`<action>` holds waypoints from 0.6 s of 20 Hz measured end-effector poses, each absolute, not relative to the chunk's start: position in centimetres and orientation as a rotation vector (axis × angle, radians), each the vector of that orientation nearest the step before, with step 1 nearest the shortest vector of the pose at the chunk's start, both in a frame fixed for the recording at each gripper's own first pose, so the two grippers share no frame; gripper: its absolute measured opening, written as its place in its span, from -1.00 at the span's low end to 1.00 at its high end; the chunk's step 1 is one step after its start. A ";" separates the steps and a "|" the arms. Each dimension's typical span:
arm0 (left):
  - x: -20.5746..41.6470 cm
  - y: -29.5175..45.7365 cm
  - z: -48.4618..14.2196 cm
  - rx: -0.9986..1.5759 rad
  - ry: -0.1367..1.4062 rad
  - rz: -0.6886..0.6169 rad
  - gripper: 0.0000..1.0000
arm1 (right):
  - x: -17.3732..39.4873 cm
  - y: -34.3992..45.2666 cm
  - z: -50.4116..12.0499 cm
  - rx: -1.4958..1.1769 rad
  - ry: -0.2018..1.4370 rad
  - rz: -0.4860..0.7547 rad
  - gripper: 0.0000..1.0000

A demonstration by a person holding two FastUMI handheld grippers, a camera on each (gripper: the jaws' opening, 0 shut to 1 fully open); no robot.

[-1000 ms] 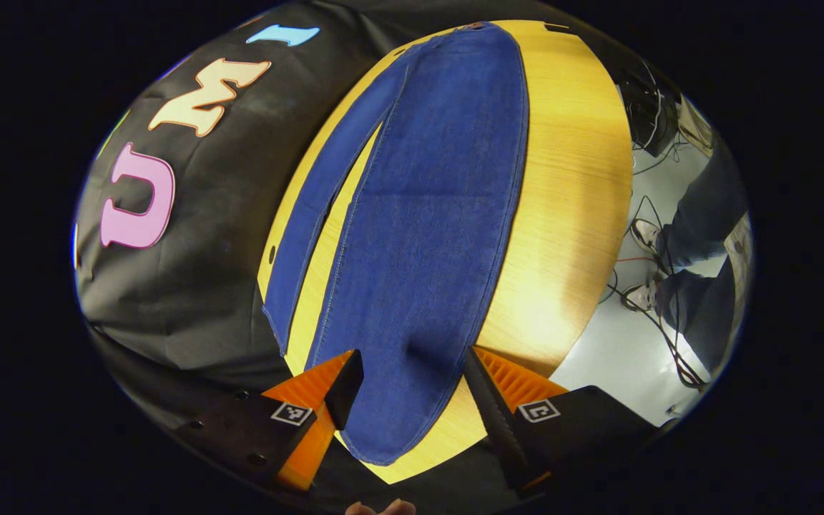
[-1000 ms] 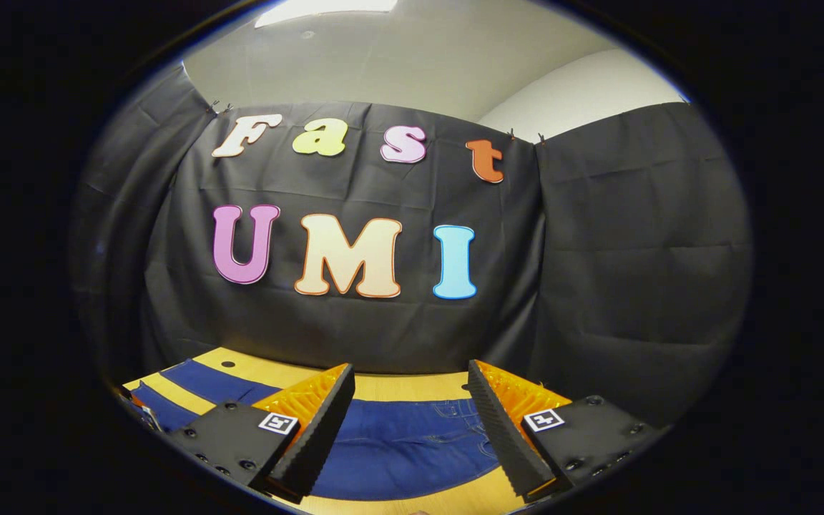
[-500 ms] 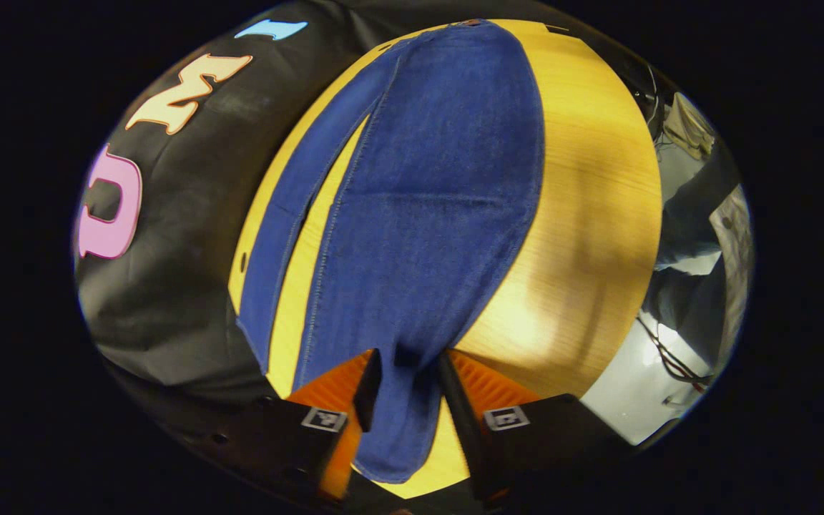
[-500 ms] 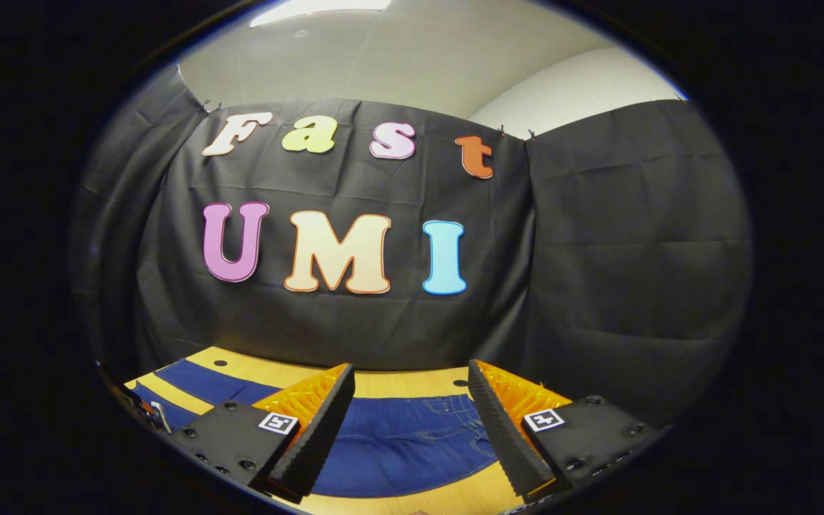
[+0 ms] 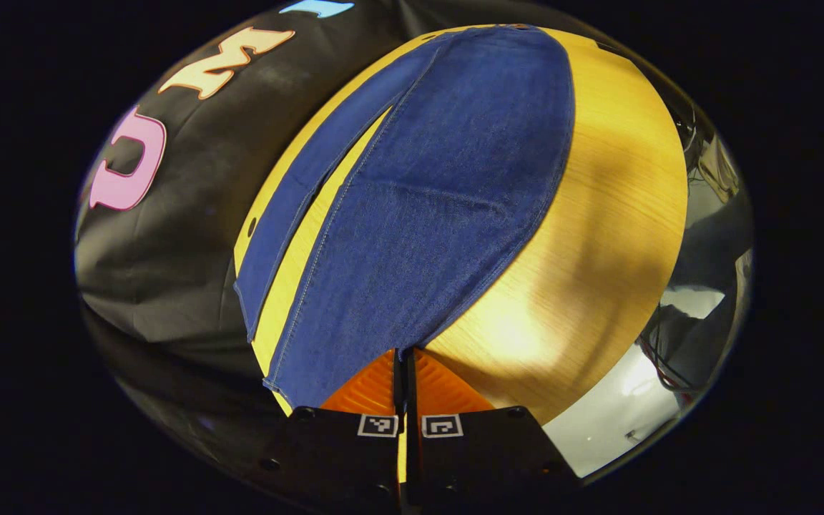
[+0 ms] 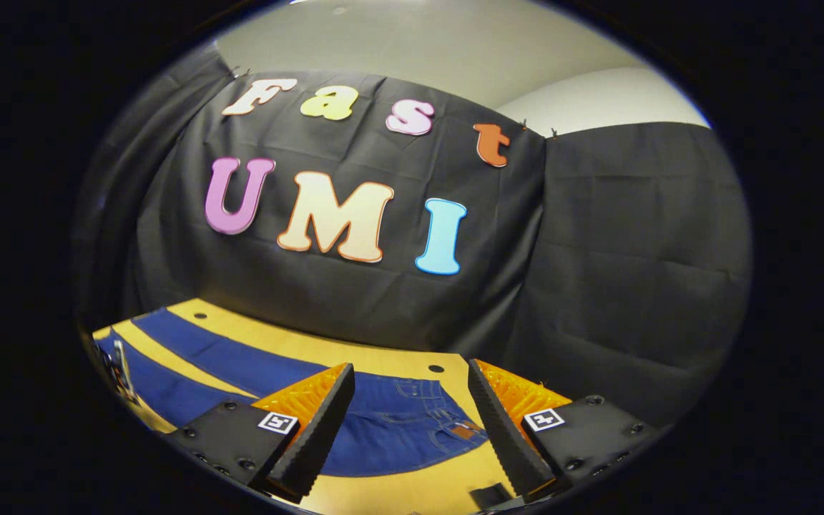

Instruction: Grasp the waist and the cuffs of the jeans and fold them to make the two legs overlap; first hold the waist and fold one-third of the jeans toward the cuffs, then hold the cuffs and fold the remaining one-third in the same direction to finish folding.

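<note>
Blue denim jeans lie flat on my wooden table. My left gripper pinches the cuff at 6 o'clock; my right gripper gapes above the waist.

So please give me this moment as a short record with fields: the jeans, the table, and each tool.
jeans: blue denim, spread flat, the two legs apart, not yet folded
table: wooden top, jeans lying on it
left tool: shut at the cuff of the nearer leg, at the table's near edge
right tool: open, above the waist end, not touching the cloth
waist: pockets and a belt loop show between the right tool's fingers
</note>
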State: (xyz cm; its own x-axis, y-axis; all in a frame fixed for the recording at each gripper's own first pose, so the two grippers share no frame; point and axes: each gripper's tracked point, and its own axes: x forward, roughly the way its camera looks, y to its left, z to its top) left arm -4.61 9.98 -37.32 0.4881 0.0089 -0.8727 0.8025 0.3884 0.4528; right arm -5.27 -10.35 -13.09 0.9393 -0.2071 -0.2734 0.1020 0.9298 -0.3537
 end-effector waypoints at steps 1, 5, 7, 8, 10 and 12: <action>-4.7 10.0 -37.3 1.051 0.943 -0.617 -1.00 | -5.3 -11.2 -13.8 -0.382 0.335 -0.140 0.97; -4.6 10.1 -37.2 1.090 0.963 -0.633 -1.00 | -5.3 -14.5 -19.1 -0.567 0.466 -0.026 0.97; -4.6 10.2 -37.3 1.086 0.973 -0.616 -1.00 | -6.2 -16.2 -22.5 -0.646 0.548 0.028 0.97; -4.6 10.2 -37.3 1.078 0.982 -0.605 -1.00 | -6.8 -16.9 -24.2 -0.680 0.588 0.055 0.97; -4.7 10.1 -37.3 1.069 1.008 -0.588 -1.00 | -7.8 -18.1 -27.2 -0.745 0.657 0.110 0.96; -4.7 10.2 -37.3 1.072 1.029 -0.583 -1.00 | -8.1 -18.5 -29.3 -0.805 0.695 0.167 0.95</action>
State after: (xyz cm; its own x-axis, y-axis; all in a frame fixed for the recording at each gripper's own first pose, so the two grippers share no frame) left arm -4.65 10.17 -37.32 0.4368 0.0791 -0.8961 0.8092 0.4007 0.4298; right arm -8.13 -18.53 -29.25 0.7685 -0.1171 -0.6290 -0.3903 0.6932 -0.6059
